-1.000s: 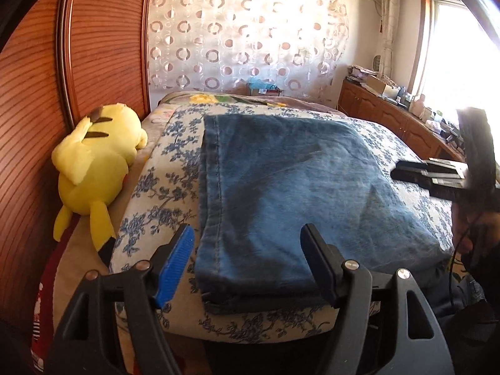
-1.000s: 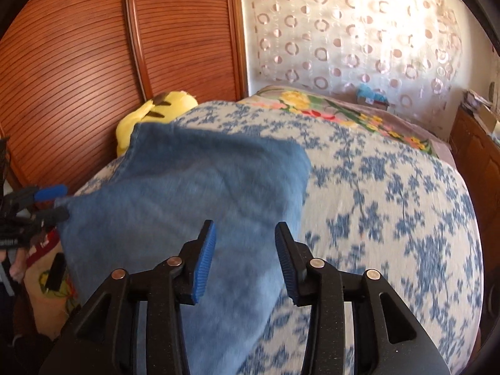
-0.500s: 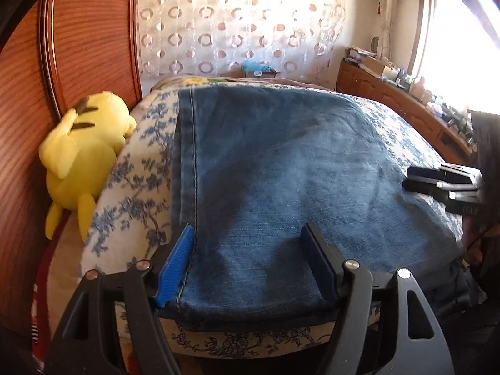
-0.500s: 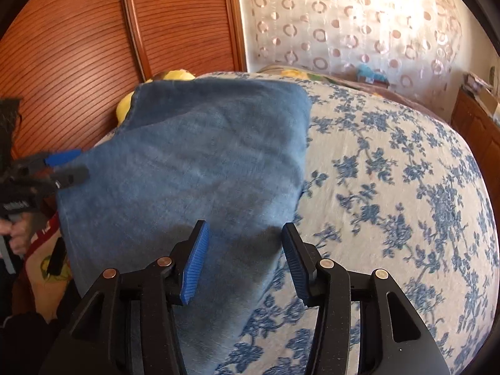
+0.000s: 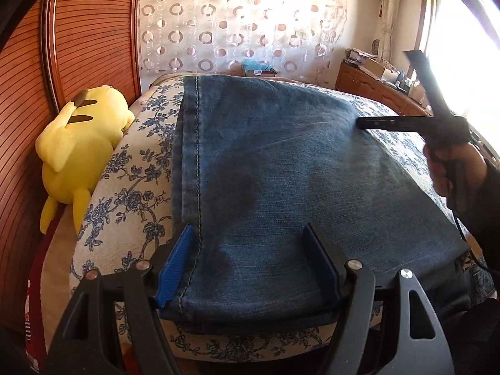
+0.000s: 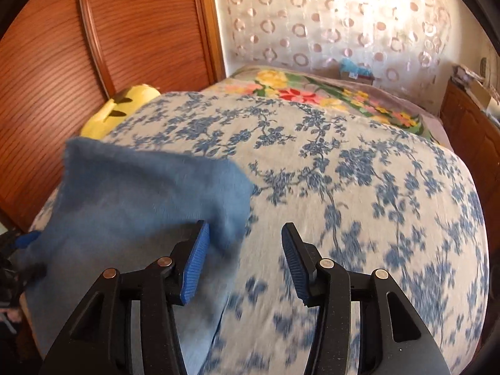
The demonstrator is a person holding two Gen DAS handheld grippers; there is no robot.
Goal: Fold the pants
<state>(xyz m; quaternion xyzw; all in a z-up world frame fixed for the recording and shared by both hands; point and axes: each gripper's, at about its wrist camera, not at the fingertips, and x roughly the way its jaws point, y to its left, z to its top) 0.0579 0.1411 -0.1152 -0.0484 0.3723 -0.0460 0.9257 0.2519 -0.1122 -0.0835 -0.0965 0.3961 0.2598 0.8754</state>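
Bedspread (image 5: 131,187), pants (image 5: 297,172) between left fingers (image 5: 175,262)

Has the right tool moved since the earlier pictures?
Yes. In its own view, the right tool has shifted right across the bed cover: the jeans now lie mostly left of it.

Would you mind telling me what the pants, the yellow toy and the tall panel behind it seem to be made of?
Pants: blue denim, going by the twill weave and stitched seam.
Yellow toy: soft plush, matte and slightly fuzzy, probably stuffed.
Panel: reddish wood or wood veneer, ribbed in fine horizontal lines, semi-gloss.
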